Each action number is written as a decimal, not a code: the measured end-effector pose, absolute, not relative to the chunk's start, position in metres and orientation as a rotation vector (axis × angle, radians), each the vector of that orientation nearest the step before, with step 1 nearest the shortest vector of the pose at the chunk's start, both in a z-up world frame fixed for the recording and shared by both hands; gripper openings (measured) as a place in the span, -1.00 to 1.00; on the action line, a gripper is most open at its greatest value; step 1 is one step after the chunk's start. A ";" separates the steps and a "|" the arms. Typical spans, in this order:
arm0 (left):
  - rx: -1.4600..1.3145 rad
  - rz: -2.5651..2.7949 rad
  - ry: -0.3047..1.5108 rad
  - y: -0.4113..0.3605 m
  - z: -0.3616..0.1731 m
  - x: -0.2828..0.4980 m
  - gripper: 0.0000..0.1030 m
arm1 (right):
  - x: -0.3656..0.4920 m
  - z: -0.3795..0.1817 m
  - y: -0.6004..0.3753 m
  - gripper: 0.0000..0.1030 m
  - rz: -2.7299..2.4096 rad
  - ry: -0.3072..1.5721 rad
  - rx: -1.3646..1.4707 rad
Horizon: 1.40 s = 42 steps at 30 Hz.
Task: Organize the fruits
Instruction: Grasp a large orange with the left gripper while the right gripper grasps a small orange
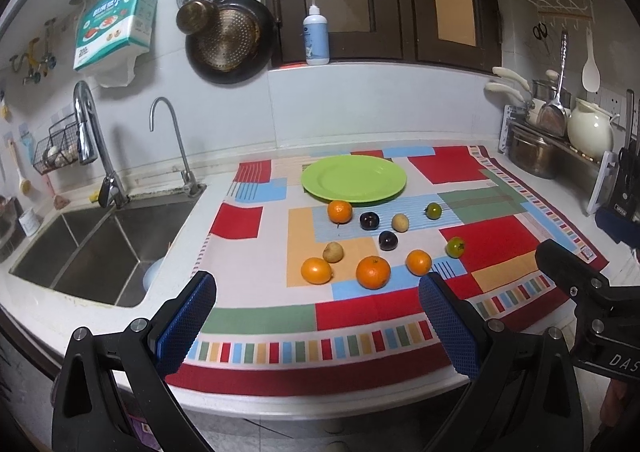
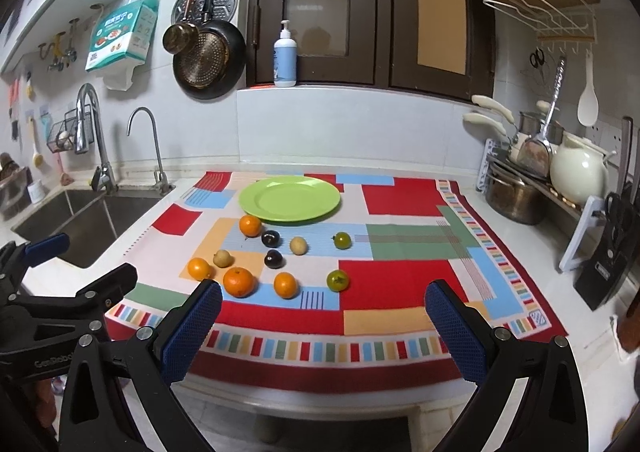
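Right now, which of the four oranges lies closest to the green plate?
The orange just below the plate's front-left rim; the other three sit in the nearest row.

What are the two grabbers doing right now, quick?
Left gripper: open, holding nothing, hovering at the near edge of the cloth.
Right gripper: open, holding nothing, also short of the fruit.

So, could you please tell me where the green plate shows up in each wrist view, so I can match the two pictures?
Left wrist view: the green plate sits centre frame, slightly right, at the far end of the cloth.
Right wrist view: the plate lies left of centre, again at the cloth's far end.
Shared landmark: the soap bottle on the ledge behind it.
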<state>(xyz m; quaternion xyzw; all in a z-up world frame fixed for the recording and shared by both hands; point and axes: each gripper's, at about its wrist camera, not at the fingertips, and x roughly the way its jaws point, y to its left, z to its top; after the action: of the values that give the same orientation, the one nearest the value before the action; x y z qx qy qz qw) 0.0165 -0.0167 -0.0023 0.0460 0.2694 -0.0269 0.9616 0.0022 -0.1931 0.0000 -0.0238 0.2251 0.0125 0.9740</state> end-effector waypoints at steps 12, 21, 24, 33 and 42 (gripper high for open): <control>0.184 -0.205 0.549 -0.027 -0.022 0.057 0.62 | 0.051 -0.015 -0.188 0.84 0.094 0.501 -0.095; 0.237 -0.325 0.615 -0.039 -0.047 0.098 0.31 | 0.098 -0.044 -0.182 0.41 0.168 0.616 -0.072; 0.271 -0.364 0.641 -0.043 -0.057 0.108 0.21 | 0.110 -0.055 -0.179 0.28 0.190 0.655 -0.079; 0.301 -0.483 0.731 -0.045 -0.084 0.136 -0.01 | 0.141 -0.082 -0.171 0.03 0.247 0.763 -0.079; 0.261 -0.546 0.811 -0.044 -0.100 0.155 -0.07 | 0.163 -0.102 -0.165 -0.17 0.265 0.832 -0.059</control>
<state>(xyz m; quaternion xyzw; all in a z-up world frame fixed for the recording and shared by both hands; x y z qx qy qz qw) 0.1547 -0.0441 -0.1003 0.1252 0.3883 -0.2617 0.8747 0.1632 -0.1652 -0.1015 -0.0288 0.4029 0.1282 0.9057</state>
